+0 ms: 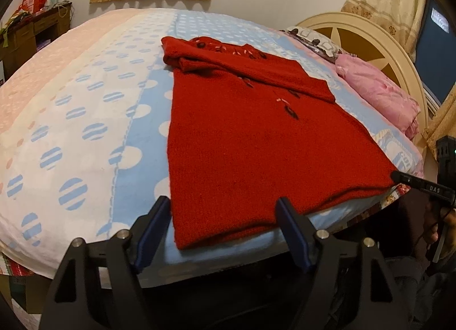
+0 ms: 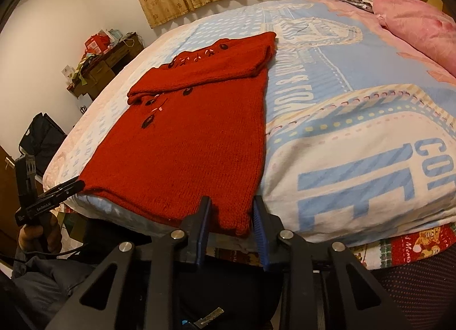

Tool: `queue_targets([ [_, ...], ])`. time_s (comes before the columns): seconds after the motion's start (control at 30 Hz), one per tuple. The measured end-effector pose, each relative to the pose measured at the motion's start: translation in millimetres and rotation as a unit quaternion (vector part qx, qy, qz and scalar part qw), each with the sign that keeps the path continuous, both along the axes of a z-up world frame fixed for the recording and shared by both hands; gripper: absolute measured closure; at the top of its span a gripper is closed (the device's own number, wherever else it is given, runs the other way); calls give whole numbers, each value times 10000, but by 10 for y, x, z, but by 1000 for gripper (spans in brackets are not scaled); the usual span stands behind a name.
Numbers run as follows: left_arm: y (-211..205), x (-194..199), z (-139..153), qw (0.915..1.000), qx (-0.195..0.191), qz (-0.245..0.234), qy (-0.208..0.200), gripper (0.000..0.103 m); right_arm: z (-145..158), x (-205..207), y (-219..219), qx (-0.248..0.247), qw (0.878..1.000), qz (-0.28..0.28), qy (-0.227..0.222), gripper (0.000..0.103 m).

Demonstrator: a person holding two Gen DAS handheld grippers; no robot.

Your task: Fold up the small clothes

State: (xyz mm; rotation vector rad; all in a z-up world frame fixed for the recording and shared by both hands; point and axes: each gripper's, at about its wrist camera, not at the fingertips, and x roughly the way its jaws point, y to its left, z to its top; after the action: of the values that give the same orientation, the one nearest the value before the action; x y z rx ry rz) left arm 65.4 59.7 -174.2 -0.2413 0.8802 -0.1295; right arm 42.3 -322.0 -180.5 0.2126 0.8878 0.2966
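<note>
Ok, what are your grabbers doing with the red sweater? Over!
Left gripper open around near hem corner. Right gripper open around other corner. Red sweater flat on bed, sleeves folded in. Nothing blocking.

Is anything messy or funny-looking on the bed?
Nothing is spilled or torn. The red sweater lies flat on the bed with its sleeves folded across the chest. Only its hem hangs a little over the bed's near edge.

"DAS" on right gripper (image 1: 397,177), "CO" on bedsheet (image 2: 370,142)

Right gripper (image 2: 231,216) fingers (image 2: 203,217) straddle the red sweater (image 2: 185,142) hem corner.
</note>
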Motion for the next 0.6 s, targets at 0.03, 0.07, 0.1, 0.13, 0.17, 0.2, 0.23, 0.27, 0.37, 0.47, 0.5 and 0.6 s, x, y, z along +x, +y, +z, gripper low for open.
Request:
queue_targets([
  [0.03, 19, -7, 6, 10000, -43, 16, -5, 28, 12, -7, 0, 107, 9999, 43, 17, 74],
  [0.07, 38, -10, 7, 10000, -89, 25, -6, 33, 8, -15, 0, 174, 9998, 71, 28, 76],
  [0.1, 45, -3, 4, 10000, -91, 41, -7, 38, -1, -14, 7, 203, 9997, 98, 39, 76],
  [0.13, 48, -3, 4, 9999, -95, 41, -26, 42, -14, -14, 25, 167, 9998, 106, 39, 79],
  [0.17, 45, -6, 2, 9999, -108, 9, -49, 64, -27, -16, 37, 95, 9999, 76, -1, 86],
  [0.2, 43, -9, 9, 9999, -119, -35, -55, 84, -27, -21, 41, 44, 10000, 56, -38, 91],
  [0.23, 52, -8, 19, 9998, -164, -43, -56, 86, -7, -33, 35, 32, 9999, 49, -102, 93],
  [0.27, 69, -13, 39, 9996, -245, -57, -94, 90, 22, -49, 26, 65, 9998, 44, -170, 94],
  [0.37, 96, -45, 133, 9988, -352, -114, -328, 91, 173, -112, -15, 164, 9985, 9, -527, 95],
  [0.47, 148, -77, 243, 9967, -548, -133, -587, 91, 254, -139, -58, 315, 9970, -15, -714, 95],
  [0.5, 173, -75, 264, 9959, -635, -124, -629, 91, 264, -137, -69, 349, 9966, -35, -740, 95],
  [0.6, 279, -50, 319, 9926, -970, -101, -720, 92, 300, -109, -153, 654, 9949, -119, -765, 95],
])
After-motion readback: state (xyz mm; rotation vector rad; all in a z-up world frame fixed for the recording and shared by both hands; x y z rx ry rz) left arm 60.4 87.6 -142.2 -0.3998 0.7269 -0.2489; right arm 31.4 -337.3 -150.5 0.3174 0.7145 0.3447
